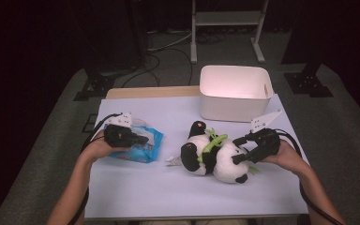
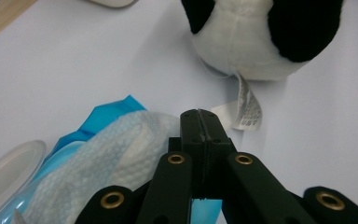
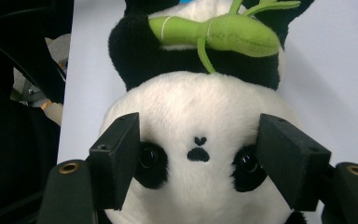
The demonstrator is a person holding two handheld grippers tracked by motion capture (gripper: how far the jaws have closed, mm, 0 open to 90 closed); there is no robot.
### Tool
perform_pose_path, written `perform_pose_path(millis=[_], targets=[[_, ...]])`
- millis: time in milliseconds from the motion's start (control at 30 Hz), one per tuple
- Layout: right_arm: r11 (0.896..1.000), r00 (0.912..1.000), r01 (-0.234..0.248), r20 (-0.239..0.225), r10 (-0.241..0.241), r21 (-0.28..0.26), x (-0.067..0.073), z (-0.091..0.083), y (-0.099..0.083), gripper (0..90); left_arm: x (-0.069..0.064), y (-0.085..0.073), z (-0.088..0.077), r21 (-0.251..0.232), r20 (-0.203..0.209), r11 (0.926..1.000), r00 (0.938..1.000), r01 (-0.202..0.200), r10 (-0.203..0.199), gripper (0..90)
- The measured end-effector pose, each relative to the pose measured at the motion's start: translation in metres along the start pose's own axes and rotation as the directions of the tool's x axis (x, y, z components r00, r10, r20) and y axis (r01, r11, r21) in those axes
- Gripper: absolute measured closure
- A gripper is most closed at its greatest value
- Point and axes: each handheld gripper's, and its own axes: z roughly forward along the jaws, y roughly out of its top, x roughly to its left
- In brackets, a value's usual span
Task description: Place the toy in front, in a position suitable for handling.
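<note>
While the right gripper (image 3: 196, 158) stands with its jaws wide apart on both sides of the toy panda's (image 1: 215, 157) head, the step in hand seems to be the grasp of the toy. Next, the jaws must probably close on the soft head, then lift. The panda lies on the white table (image 1: 136, 187), in front of the white bin (image 1: 234, 96), holding a green bamboo stalk (image 3: 219, 32). The left gripper (image 2: 200, 123) is closed, empty, above a blue wipes pack (image 1: 145, 145).

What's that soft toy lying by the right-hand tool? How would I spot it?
Start at the white bin at the table's far edge. Just in front of it lies the plush panda, its head between the right gripper's open jaws. It alone is black and white, with a green bamboo sprig on its chest.
</note>
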Motion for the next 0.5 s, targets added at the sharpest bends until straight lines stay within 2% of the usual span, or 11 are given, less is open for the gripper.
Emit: perform_pose_path(millis=[167,200,233,267,333,433,500], targets=[[1.0,1.0,0.0,-0.002,0.0,-0.002,0.0,0.0,0.0,30.0,-0.004,0.004,-0.003,-0.008,0.022,0.9999,0.9997,-0.013,0.013,90.0],[1.0,1.0,0.0,-0.002,0.0,-0.003,0.0,0.0,0.0,30.0,-0.005,0.005,-0.004,-0.049,0.077,0.9987,0.9969,-0.014,0.018,90.0],[1.0,1.0,0.0,-0.002,0.0,-0.002,0.0,0.0,0.0,30.0,-0.008,0.008,-0.003,-0.072,0.103,0.9971,0.9942,-0.024,0.031,90.0],[1.0,1.0,0.0,-0.002,0.0,-0.002,0.0,0.0,0.0,30.0,-0.01,0.012,-0.002,-0.068,0.092,0.997,0.9948,-0.038,0.044,90.0],[1.0,1.0,0.001,-0.002,-0.001,-0.002,-0.001,0.0,0.0,30.0,-0.012,0.018,0.002,-0.023,0.094,0.9981,0.9939,-0.057,0.059,90.0],[1.0,1.0,0.002,0.0,-0.002,0.004,0.0,0.0,0.001,29.9,-0.012,0.022,0.005,0.037,0.073,0.996,0.9942,-0.081,0.079,90.0],[1.0,1.0,0.006,-0.002,-0.006,0.0,0.0,0.0,0.0,29.9,-0.009,0.021,0.004,0.062,0.051,0.9951,0.996,-0.076,0.073,82.8]])
